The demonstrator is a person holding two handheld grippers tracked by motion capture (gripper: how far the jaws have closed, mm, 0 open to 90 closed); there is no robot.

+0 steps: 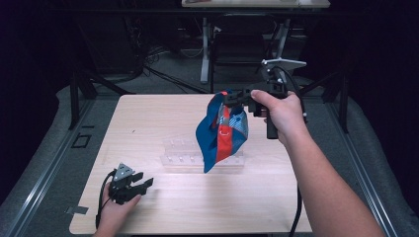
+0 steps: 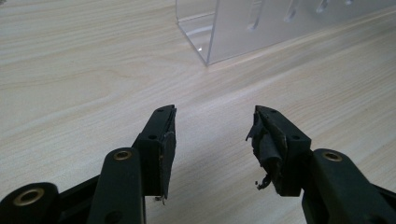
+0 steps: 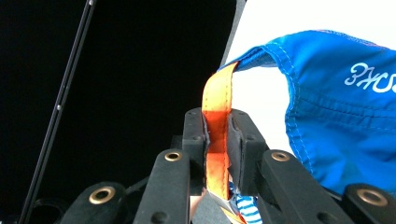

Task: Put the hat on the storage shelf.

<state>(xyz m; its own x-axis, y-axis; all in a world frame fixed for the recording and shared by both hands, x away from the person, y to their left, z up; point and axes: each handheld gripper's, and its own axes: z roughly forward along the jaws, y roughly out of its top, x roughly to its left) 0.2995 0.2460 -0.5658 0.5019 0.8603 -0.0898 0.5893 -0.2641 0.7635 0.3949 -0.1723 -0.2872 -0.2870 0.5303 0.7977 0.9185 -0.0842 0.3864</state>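
One soft item in hand: a blue cloth bag (image 1: 221, 131) with an orange-red panel and a striped patch, hanging in the air over the middle of the table (image 1: 148, 118), above and just in front of the clear rack (image 1: 197, 159).

Handling, as judged: light, limp fabric with no stiffness of its own; it sags and folds under its own weight and will likely swing when carried. Not fragile. The smooth weave may slide between pads, so the stitched orange strap (image 3: 217, 135) is the sound place to take hold, being flat, doubled and sewn into the rim. A second hold at the lower hem or the opposite rim would be needed to spread it open.

Right gripper (image 1: 232, 98): jaws closed tight on the orange strap, the pads pressing it flat on both sides, the blue body (image 3: 341, 121) hanging off to one side.

Left gripper (image 1: 141, 185): resting low near the table's near-left corner, jaws standing apart, nothing between them; bare wood lies beyond the fingers (image 2: 161, 149).

Containers: one clear plastic rack (image 2: 243, 32) with several slots, lying on the table; no contents can be made out in it. Whether the bag holds anything cannot be told; it hangs slack and looks flat.
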